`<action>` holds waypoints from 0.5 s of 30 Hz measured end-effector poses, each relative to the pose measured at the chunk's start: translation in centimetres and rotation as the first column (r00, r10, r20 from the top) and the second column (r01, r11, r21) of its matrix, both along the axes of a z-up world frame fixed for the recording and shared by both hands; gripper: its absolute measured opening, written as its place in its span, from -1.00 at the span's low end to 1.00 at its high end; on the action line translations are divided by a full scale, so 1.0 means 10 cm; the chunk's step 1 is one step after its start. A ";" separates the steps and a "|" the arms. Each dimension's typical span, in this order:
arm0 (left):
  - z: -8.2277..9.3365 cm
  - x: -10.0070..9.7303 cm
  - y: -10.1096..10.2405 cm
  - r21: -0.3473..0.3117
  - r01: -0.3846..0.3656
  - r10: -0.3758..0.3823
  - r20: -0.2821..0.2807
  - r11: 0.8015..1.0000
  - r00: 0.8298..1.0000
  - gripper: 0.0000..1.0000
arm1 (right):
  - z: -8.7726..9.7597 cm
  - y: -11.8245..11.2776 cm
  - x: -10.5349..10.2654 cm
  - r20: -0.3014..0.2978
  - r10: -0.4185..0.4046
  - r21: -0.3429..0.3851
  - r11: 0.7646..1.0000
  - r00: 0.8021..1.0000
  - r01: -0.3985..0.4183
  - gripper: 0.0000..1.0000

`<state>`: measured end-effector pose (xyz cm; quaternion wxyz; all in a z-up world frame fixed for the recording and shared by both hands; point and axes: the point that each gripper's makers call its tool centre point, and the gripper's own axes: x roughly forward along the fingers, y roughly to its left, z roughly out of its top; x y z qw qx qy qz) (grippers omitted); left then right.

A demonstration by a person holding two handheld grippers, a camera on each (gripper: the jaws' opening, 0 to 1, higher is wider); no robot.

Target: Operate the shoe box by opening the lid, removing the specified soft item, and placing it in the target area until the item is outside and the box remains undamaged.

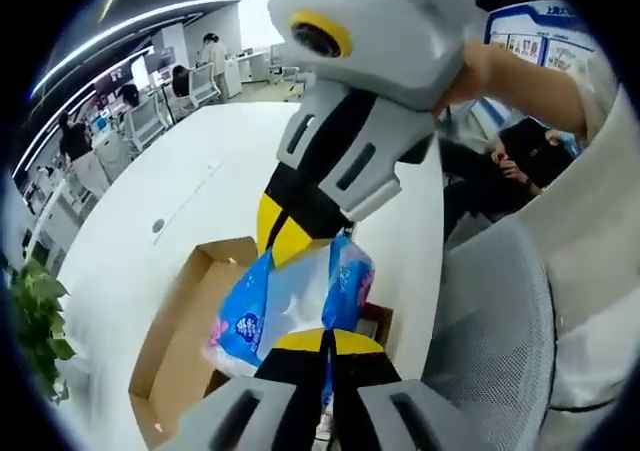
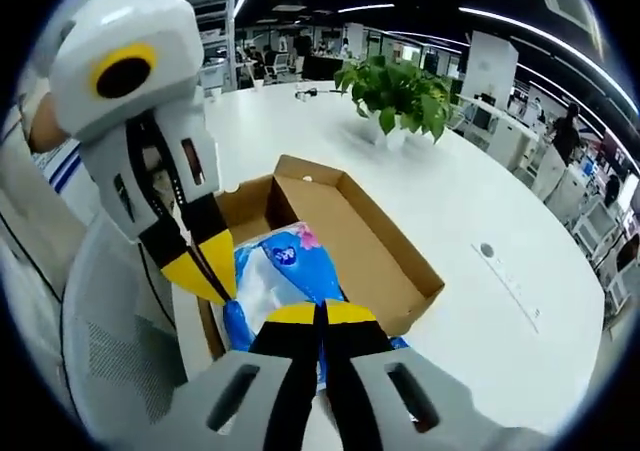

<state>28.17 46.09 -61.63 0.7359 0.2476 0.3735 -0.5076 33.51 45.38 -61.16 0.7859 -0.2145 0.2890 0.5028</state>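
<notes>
A big white table (image 2: 480,201) stands in a busy office, with a green plant (image 2: 400,96) far back on it. Close up, the right gripper (image 2: 322,316) is pinched shut on one end of the soft blue and white pack (image 2: 285,271). The left gripper (image 1: 322,343) is pinched shut on the other end, which shows in the left gripper view as the pack (image 1: 290,301) held between the two sets of yellow tips. So both tongs hold the pack, and it hangs between them, just above the open brown shoe box (image 2: 370,236). The box sits on the table near its edge, beside a grey mesh chair (image 1: 500,331).

The pack is thin plastic. I think it could rip if the two tongs pull apart. If the pack dips, it could also bump the box wall and bend the cardboard.
</notes>
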 end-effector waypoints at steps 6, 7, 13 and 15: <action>0.04 0.01 -0.17 -0.007 0.015 -0.015 0.005 1.000 1.000 -1.00 | 0.04 -0.16 0.01 0.017 0.004 -0.021 1.000 1.000 -0.004 -1.00; 0.05 0.01 -0.21 -0.009 0.020 -0.020 0.007 1.000 1.000 -1.00 | 0.05 -0.20 0.01 0.017 0.002 -0.022 1.000 1.000 -0.002 -1.00; 0.10 0.02 -0.38 -0.016 0.038 -0.038 0.015 0.999 0.999 -1.00 | 0.11 -0.37 0.02 0.000 -0.010 -0.009 1.000 1.000 0.010 -1.00; 0.12 0.03 -0.44 -0.021 0.045 -0.045 0.017 0.999 0.999 -1.00 | 0.13 -0.44 0.04 -0.002 -0.018 -0.006 1.000 1.000 0.018 -1.00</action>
